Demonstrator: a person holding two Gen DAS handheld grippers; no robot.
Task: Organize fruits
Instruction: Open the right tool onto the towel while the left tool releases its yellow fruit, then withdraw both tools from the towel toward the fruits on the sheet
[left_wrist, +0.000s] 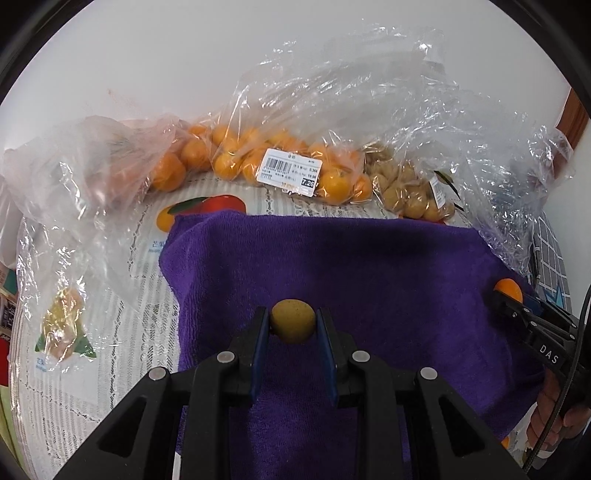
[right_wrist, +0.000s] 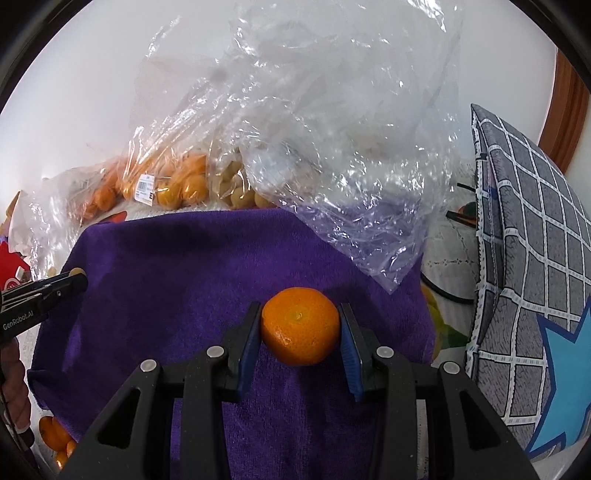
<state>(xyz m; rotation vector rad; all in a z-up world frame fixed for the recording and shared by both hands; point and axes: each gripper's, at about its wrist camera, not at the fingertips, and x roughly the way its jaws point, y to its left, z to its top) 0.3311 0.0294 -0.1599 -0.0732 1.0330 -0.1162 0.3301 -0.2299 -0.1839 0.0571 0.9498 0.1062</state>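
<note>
My left gripper (left_wrist: 292, 320) is shut on a small yellow-brown round fruit (left_wrist: 292, 320) just above the purple towel (left_wrist: 332, 266). My right gripper (right_wrist: 300, 326) is shut on an orange mandarin (right_wrist: 300, 326) over the same towel (right_wrist: 177, 266). The right gripper also shows at the right edge of the left wrist view (left_wrist: 508, 295), with the mandarin (left_wrist: 509, 288) in it. The left gripper shows at the left edge of the right wrist view (right_wrist: 75, 278).
Behind the towel lie a clear bag of mandarins (left_wrist: 288, 162) with a price label, a bag of small yellow-brown fruits (left_wrist: 410, 188), and crumpled empty plastic (right_wrist: 332, 147). Another plastic bag (left_wrist: 74, 177) lies left. A grey checked cushion (right_wrist: 528, 258) stands right. Loose mandarins (right_wrist: 55, 439) lie lower left.
</note>
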